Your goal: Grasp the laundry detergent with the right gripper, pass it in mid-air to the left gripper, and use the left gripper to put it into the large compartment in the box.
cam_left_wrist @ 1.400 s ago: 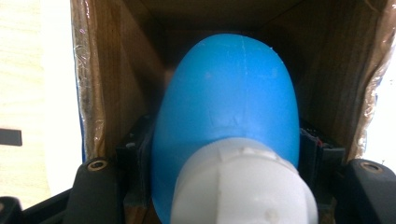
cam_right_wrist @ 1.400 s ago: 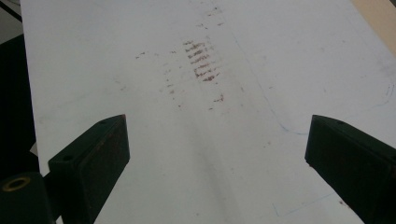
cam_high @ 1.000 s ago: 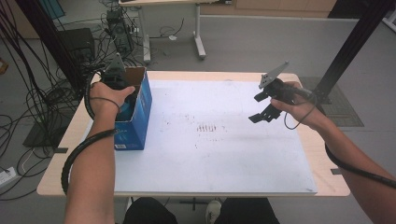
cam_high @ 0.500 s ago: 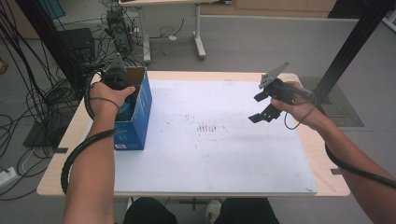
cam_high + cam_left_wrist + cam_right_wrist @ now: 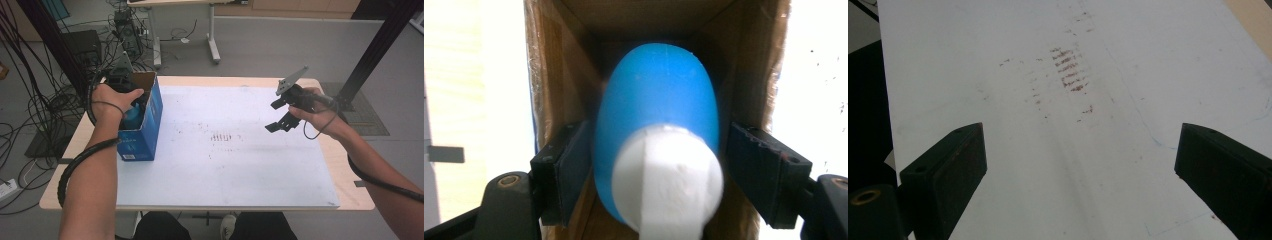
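A blue cardboard box stands open-topped at the table's left edge. My left gripper reaches down into it, with the hand above the opening. Between its pads lies a blue rounded bottle with a white cap. The jaws have just been opening, and a narrow gap shows on the right side of the bottle. In the high view a bit of the bottle shows under the hand. My right gripper hovers open over the right of the white sheet, with nothing between its pads.
The white sheet covers most of the wooden table and bears faint reddish marks in the middle. Cables and equipment crowd the floor at the left. A black post rises past the right corner.
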`<state>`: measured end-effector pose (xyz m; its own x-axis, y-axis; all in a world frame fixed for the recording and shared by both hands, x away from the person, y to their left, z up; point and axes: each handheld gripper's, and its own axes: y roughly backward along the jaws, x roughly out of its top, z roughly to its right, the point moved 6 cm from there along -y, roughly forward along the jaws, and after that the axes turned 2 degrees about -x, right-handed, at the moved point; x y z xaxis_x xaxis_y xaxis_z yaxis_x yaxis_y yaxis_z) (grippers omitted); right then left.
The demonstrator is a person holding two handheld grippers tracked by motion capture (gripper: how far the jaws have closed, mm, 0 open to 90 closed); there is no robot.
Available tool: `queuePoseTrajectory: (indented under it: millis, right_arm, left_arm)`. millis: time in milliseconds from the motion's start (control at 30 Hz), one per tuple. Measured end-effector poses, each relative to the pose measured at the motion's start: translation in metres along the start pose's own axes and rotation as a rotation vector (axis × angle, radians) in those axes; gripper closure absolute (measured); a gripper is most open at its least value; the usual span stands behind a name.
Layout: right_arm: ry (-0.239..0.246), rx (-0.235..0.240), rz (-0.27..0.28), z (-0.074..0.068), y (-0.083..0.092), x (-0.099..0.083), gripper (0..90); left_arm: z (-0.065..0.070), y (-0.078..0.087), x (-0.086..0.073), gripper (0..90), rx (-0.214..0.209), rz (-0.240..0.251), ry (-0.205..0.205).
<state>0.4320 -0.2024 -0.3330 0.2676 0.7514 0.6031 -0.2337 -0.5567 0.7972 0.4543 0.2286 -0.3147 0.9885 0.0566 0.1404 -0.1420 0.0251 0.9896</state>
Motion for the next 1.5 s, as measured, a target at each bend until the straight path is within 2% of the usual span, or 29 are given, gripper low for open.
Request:
queuePoseTrajectory:
  millis: [133, 233, 400, 533, 667, 767, 900, 1033, 1167, 1500]
  right_arm:
    - [0.004, -0.001, 0.004, -0.002, 0.001, 0.003, 6.4]
    - [0.007, -0.002, 0.004, -0.003, 0.002, 0.005, 6.4]
    - [0.005, -0.006, 0.001, -0.001, 0.003, 0.006, 6.4]
    - [-0.007, -0.016, -0.007, 0.004, 0.005, 0.005, 6.4]
    - [-0.032, -0.032, -0.012, 0.011, 0.009, 0.003, 6.4]
    - [-0.050, -0.044, -0.015, 0.017, 0.011, 0.001, 6.4]
    - [-0.054, -0.057, -0.020, 0.021, 0.011, 0.000, 6.4]
    - [-0.047, -0.059, -0.027, 0.020, 0.010, 0.001, 6.4]
    - [-0.042, -0.062, -0.036, 0.020, 0.009, 0.002, 6.4]
    - [-0.049, -0.071, -0.041, 0.022, 0.012, 0.001, 6.4]
  left_arm:
    - [0.001, 0.007, -0.003, 27.0, 0.019, 0.005, -0.012]
    - [0.002, 0.013, -0.005, 26.3, 0.017, 0.014, -0.014]
    - [0.008, 0.031, -0.008, 24.0, 0.017, 0.037, -0.039]
    - [0.020, 0.047, -0.007, 21.8, 0.015, 0.065, -0.077]
    - [0.039, 0.058, -0.004, 20.2, 0.013, 0.087, -0.132]
    - [0.060, 0.059, 0.000, 15.8, 0.005, 0.095, -0.177]
    - [0.082, 0.057, 0.004, 15.3, -0.006, 0.084, -0.232]
    - [0.104, 0.054, 0.007, 14.0, -0.027, 0.094, -0.270]
    - [0.118, 0.052, 0.009, 13.6, -0.042, 0.090, -0.301]
    - [0.128, 0.052, 0.012, 13.6, -0.060, 0.092, -0.317]
